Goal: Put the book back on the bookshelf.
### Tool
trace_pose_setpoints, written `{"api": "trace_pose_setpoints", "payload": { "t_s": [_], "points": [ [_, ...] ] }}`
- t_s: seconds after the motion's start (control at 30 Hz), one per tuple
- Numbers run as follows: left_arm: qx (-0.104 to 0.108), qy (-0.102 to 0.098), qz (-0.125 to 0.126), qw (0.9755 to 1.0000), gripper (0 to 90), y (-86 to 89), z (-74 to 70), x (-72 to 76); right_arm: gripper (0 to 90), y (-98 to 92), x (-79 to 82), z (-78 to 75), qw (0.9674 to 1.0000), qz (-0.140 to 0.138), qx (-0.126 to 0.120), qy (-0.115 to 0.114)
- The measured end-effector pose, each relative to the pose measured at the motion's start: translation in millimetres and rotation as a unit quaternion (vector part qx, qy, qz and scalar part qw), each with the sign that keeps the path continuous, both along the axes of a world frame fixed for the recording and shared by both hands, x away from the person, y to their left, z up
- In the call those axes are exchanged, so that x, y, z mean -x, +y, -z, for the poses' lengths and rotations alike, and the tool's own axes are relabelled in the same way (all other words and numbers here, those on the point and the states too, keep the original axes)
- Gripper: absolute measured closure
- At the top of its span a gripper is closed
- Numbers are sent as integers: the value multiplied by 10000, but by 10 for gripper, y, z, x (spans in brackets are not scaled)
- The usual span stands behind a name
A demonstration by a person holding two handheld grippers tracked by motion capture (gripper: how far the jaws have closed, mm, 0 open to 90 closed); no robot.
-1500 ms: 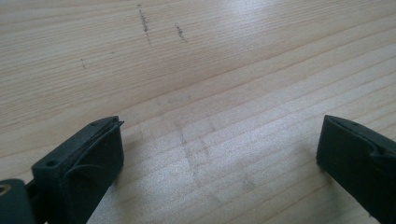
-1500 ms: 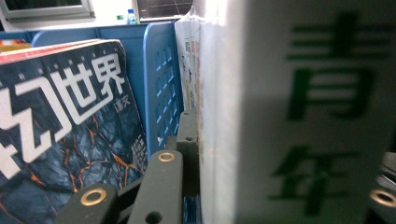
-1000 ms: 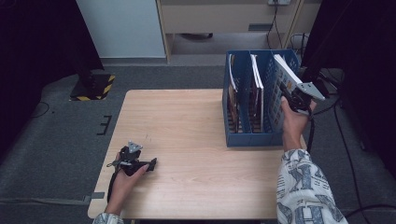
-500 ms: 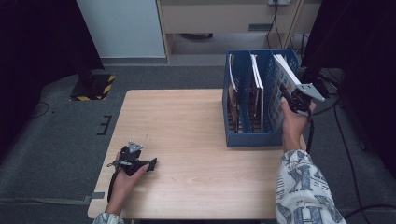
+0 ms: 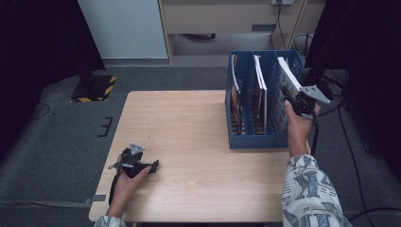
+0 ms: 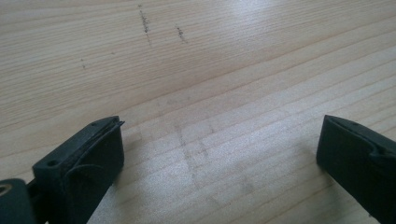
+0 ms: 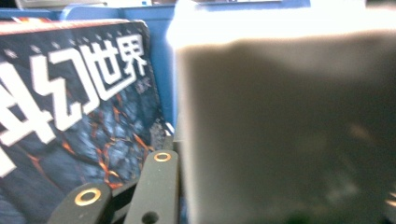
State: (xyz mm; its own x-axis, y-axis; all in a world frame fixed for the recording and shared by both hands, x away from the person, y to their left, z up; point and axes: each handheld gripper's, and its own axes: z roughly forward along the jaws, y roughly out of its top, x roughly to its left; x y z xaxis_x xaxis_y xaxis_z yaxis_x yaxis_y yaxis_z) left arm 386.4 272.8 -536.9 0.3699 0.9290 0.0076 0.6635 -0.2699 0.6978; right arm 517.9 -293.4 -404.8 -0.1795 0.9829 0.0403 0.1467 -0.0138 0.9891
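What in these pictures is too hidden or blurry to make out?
- Right gripper view: the pale book sits so close that it blurs and hides one jaw.
- Same view: the dark magazine title is cut off at the left edge.
- High view: the right tongs tips are too small to judge their grip.

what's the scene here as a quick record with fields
table: light wood
rack: blue file rack at the table's far right, books standing in its slots
book: white-edged book in the rightmost slot, tilted
right gripper: at that book, jaws on it
left gripper: resting on the table near the front left, jaws open, nothing between them
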Motion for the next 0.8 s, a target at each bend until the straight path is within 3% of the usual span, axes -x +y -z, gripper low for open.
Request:
{"api": "trace_pose_setpoints", "payload": {
  "t_s": [0.03, 0.1, 0.53, 0.67, 0.8],
  "points": [
    [0, -1, 0, 10000, 1, 0, 0, 0, 728, 23, -9, -20, 9999, -10, 139, 40],
    [1, 0, 0, 10000, 1, 0, 0, 0, 736, 33, -16, -26, 9998, -40, 186, 43],
    [2, 1, 11, 10000, 0, -1, 0, -4, 739, -18, -70, -67, 9994, 288, 90, -142],
    [5, -1, 10, 10000, 0, -3, 0, -5, 738, -9, -121, -83, 9984, 494, 235, -130],
    [6, -3, 12, 10000, 0, -4, 1, -6, 737, 4, -149, -28, 9982, 489, 348, -53]
  ]
}}
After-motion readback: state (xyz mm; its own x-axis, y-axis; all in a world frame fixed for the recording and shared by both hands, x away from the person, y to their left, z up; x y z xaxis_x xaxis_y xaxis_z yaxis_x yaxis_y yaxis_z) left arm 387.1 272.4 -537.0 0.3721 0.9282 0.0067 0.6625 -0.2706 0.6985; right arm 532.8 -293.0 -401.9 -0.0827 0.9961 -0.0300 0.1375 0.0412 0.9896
